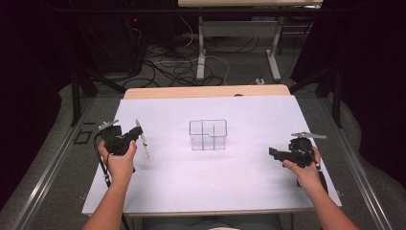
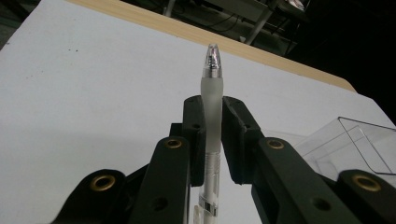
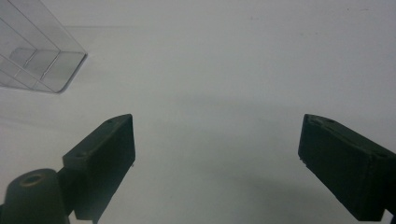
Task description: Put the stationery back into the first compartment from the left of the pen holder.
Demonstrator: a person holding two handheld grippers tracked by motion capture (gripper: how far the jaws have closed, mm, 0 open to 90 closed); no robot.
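Dark surroundings frame a white table [image 1: 210, 182] with a wooden strip along its far edge; beyond it I see a grey floor with loose cables and the legs of another table. I take the clear plastic organizer [image 1: 208, 134], standing upright near the middle of the table, as my landmark. It is a transparent box split by thin walls into several compartments; I cannot tell how many.

To the left of the organizer, well apart from it, my left gripper [image 1: 135, 135] is held in the left hand [image 1: 119, 160]. Its 2 black jaws are closed tight on a pen [image 2: 212, 126] with a frosted, translucent barrel and a silver, clear-tipped end. In the left gripper view the pen stands straight up between the pads, its tip rising above the jaws and its lower end running down below them, with a corner of the organizer showing at the right edge. From the high view the pen slants across the front of the gripper.

To the right of the organizer, also well apart, my right gripper [image 1: 274, 153] is held in the right hand [image 1: 301, 170] and points toward the organizer. Its 2 jaws stand wide apart with bare table between them, touching nothing. A corner of the organizer shows at the upper left of the right gripper view.
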